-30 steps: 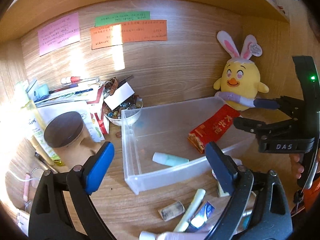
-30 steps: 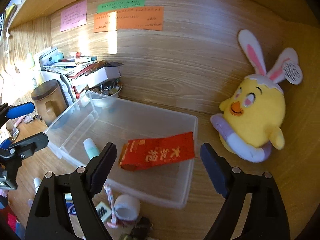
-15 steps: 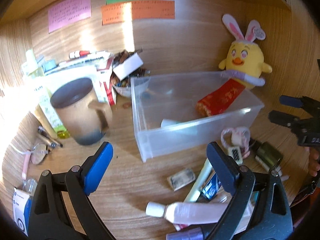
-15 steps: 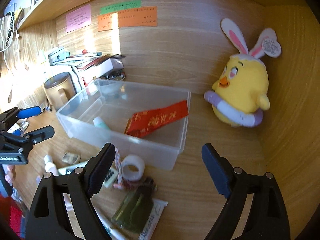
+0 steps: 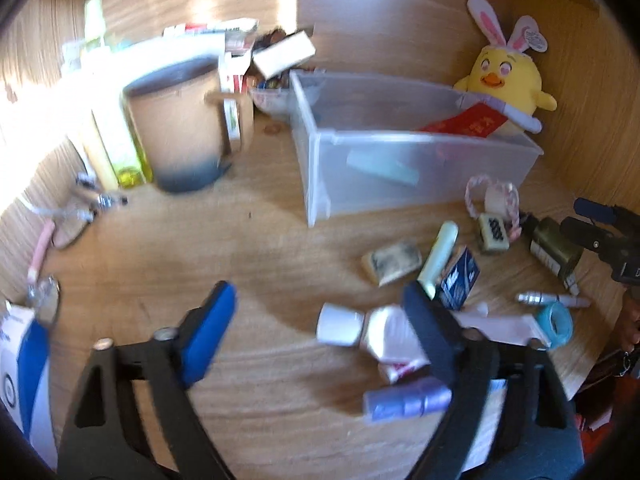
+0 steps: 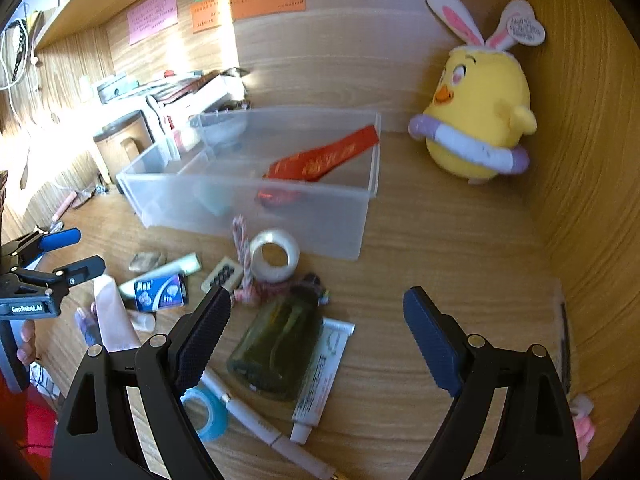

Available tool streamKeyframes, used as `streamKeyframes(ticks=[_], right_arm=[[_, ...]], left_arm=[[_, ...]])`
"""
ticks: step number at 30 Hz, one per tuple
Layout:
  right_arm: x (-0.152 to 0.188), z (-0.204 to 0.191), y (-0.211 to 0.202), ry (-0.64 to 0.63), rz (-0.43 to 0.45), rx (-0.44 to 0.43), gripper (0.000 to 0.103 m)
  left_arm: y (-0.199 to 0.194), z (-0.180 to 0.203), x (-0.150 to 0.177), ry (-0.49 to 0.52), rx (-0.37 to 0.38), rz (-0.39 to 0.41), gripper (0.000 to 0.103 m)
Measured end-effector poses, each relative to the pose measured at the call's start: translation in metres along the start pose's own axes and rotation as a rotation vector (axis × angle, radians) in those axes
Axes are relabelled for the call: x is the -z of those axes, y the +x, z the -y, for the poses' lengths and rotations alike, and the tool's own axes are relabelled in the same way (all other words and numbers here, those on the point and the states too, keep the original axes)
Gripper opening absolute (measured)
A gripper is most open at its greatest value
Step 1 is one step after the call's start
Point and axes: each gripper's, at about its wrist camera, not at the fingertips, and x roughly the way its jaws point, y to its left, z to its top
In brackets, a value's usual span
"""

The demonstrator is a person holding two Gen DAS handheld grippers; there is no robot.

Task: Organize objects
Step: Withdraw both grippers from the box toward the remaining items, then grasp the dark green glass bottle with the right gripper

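Left gripper (image 5: 316, 320): jaws spread wide, holding nothing, hanging over the near desk with the squeeze tube at its 2 o'clock.
Right gripper (image 6: 316, 332): also released and empty, jaws parted above the green bottle.
Squeeze tube (image 5: 388, 338): white cap, soft pale body, lying flat; light and squashy by the look of it, so I would pinch near the stiff cap shoulder and not the belly.
Green bottle (image 6: 276, 344): dark, glossy, lying on its side across a flat white sachet (image 6: 324, 372); probably the heaviest and most slippery piece, best taken across the middle of its body.
Blue tape ring (image 6: 208, 412): at 8 o'clock of the bottle; light, stiff, easy by the rim.
White tape roll (image 6: 274, 255): at 12 o'clock of the bottle, just before the bin wall, touching a pink-and-white braided cord (image 6: 242, 248).
Small blue box (image 6: 160, 286): cardboard, light, crushable; grip the broad faces gently.
Clear bin (image 6: 248, 196): beyond the clutter, already holding a red packet (image 6: 324, 158) and a pale teal tube (image 5: 382, 168).
Plush chick (image 6: 478, 120): farthest, at 2 o'clock of the bin, against the back wall.
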Motion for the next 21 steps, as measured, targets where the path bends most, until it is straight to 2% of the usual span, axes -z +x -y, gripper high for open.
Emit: streamKeyframes(ticks=[1,5,7,14,18,21], right_arm=[[0.003,0.0,0.001,0.005,-0.007,-0.007,0.086],[0.011,-0.002,0.006,0.027,-0.031,-0.038,0.086],[0.014,-0.003,0.008,0.035,-0.04,-0.049,0.086],[0.019,-0.011,0.012,0.031,-0.049,-0.056,0.084],[0.02,-0.016,0.014,0.01,-0.048,-0.042,0.064],[0.02,-0.019,0.016,0.0,-0.052,-0.043,0.05]], left_arm=[[0.002,-0.002,0.003,-0.005,0.007,-0.011,0.071],[0.004,-0.005,0.009,-0.03,0.039,-0.014,0.066],[0.004,-0.005,0.009,-0.036,0.062,-0.014,0.059],[0.004,-0.001,0.011,-0.045,0.141,-0.015,0.048],[0.001,0.003,0.013,-0.033,0.167,-0.004,0.037],[0.001,0.004,0.013,-0.029,0.153,0.003,0.036]])
